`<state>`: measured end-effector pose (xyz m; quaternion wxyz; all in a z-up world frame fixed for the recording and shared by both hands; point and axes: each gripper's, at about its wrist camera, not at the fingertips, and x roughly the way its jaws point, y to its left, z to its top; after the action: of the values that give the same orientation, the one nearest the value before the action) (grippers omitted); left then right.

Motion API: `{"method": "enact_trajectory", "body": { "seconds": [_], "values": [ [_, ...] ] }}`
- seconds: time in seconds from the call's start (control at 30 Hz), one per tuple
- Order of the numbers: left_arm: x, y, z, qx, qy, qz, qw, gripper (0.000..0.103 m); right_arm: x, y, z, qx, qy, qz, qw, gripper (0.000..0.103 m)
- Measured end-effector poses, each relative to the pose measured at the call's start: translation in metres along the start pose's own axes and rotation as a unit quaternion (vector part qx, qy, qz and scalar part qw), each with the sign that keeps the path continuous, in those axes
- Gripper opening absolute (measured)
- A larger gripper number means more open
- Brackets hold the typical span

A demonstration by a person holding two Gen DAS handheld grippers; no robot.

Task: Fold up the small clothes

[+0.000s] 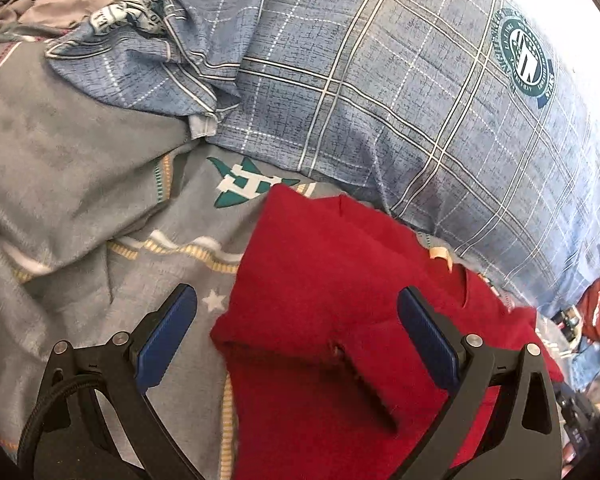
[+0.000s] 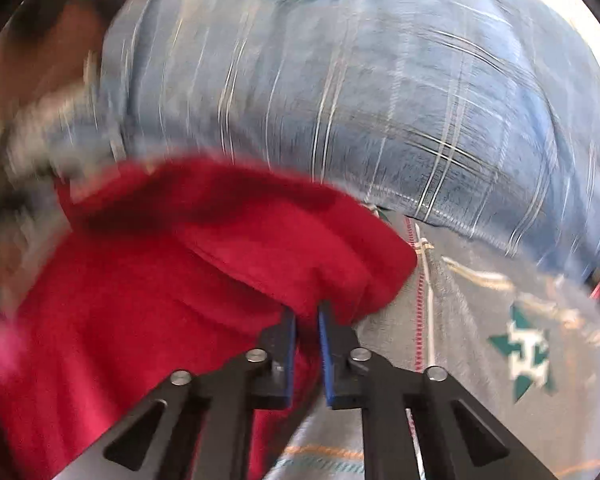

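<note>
The right gripper [image 2: 306, 312] is pinching a bunched fold of the red garment [image 2: 160, 280], its blue pads nearly pressed together with red cloth running down between them. From those fingertips the cloth is spreading away toward nine and ten o'clock in the right wrist view, with a rounded folded edge ending at about one o'clock, just short of the red-stitched seam in the bedsheet [image 2: 480, 320]. That view is smeared, so finer detail is not readable.

The left gripper [image 1: 296, 320] is standing wide open and holding nothing; its left finger is hanging over the sheet and its right finger over the cloth, with the garment's near left corner lying between them. In the left wrist view the red garment [image 1: 340, 280] is running from six o'clock up toward twelve and one o'clock, that being its long axis, and its far corner is reaching the green emblem [image 1: 244, 186] printed on the sheet.

My reading is that the right gripper already has the cloth, while the left is hovering directly over the free left edge, so any next grasp falls to it.

The grey bedsheet [image 1: 80, 160] is lying rumpled beneath. Beyond, from twelve to three o'clock, a blue plaid pillow [image 1: 400, 80] is bulging, and a crumpled plaid cloth [image 1: 148, 52] is sitting at ten o'clock.
</note>
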<state>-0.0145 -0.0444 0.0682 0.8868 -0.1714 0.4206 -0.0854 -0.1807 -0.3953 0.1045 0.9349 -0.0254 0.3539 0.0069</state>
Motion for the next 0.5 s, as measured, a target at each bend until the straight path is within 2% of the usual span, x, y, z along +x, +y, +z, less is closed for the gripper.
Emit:
{"method": "enact_trajectory", "body": {
  "seconds": [0.1,0.23,0.3,0.33,0.4,0.43,0.47,0.5],
  "values": [
    [0.002,-0.005,0.012,0.013,0.012,0.008,0.9998,0.101,-0.017,-0.018,-0.005,0.035,0.001,0.013,0.999,0.008],
    [-0.015,-0.005,0.010,0.059,0.011,0.022,0.9980,0.101,0.000,-0.022,-0.030,0.016,0.070,-0.015,0.997,0.008],
    [-0.022,-0.002,0.004,0.081,0.014,0.027,0.9963,0.101,-0.007,-0.020,-0.036,0.020,0.076,-0.009,0.997,0.008],
    [-0.027,0.001,-0.001,0.091,0.017,0.033,0.9952,0.101,-0.018,-0.016,-0.034,0.022,0.059,0.015,0.998,0.009],
    [-0.031,0.005,-0.008,0.091,0.019,0.038,0.9949,0.101,-0.031,-0.007,-0.028,0.025,0.034,0.065,0.997,0.019],
    [-0.034,0.007,-0.011,0.084,0.017,0.038,0.9956,0.101,-0.034,0.003,-0.023,0.032,0.022,0.097,0.995,0.034],
    [-0.036,0.009,-0.013,0.077,0.014,0.038,0.9962,0.101,-0.032,0.012,-0.020,0.037,0.019,0.115,0.993,0.038],
    [-0.037,0.010,-0.016,0.070,0.010,0.039,0.9968,0.101,-0.026,0.023,-0.017,0.039,0.020,0.136,0.990,0.038]
  ]
}}
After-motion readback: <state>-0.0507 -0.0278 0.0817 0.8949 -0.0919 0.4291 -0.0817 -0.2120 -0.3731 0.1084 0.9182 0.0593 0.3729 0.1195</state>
